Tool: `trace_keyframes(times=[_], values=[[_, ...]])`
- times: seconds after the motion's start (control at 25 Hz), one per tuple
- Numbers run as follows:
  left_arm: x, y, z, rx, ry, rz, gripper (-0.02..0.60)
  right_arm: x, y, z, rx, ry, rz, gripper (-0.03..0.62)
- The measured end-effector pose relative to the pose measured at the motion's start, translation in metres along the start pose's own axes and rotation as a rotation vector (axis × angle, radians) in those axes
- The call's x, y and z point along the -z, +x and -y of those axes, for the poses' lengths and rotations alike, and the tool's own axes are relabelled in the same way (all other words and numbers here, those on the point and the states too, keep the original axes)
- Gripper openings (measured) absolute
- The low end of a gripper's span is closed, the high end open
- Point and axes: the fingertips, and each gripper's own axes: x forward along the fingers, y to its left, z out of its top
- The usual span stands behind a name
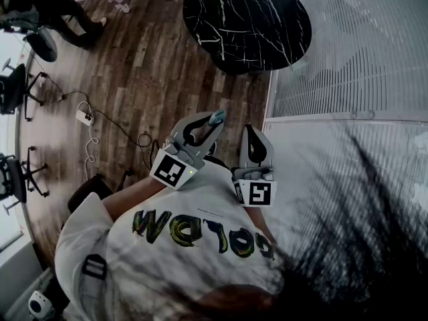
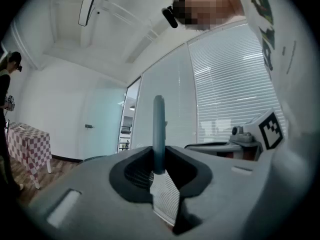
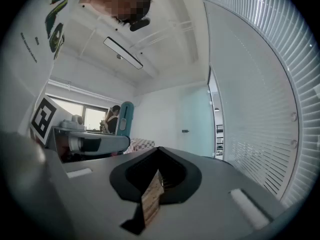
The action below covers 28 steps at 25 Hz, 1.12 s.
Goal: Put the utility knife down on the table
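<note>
The person stands with both tools held level in front of a white T-shirt with coloured lettering. The left gripper has its grey jaws clamped on a slim teal plastic utility knife, which stands upright between the dark pads, its rounded end poking well above them. From overhead, the knife's teal tip shows at the front of that gripper, in the air over the brown wood-plank floor.

The right gripper sits just beside the left one, its jaws pressed together with nothing between them. Its cube with square black-and-white markers rests close to the shirt.

The round black marble-patterned table lies ahead of the grippers and well apart from the knife. White slatted blinds run along the person's right side. On the floor to the left, a white power strip trails a dark cable, and black office chairs stand near the wall.
</note>
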Motion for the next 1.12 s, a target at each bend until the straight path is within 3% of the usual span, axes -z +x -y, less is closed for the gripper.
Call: trace_keyframes(times=[0.76, 1.12], values=[[0.02, 0.033, 0.027, -0.011, -0.015, -0.03, 0.069, 0.013, -0.019, 0.04, 0.0, 0.056, 0.027, 0.002], [0.028, 0.057, 0.015, -0.008, -0.005, -0.027, 0.069, 0.024, -0.002, 0.059, -0.007, 0.073, 0.016, 0.002]])
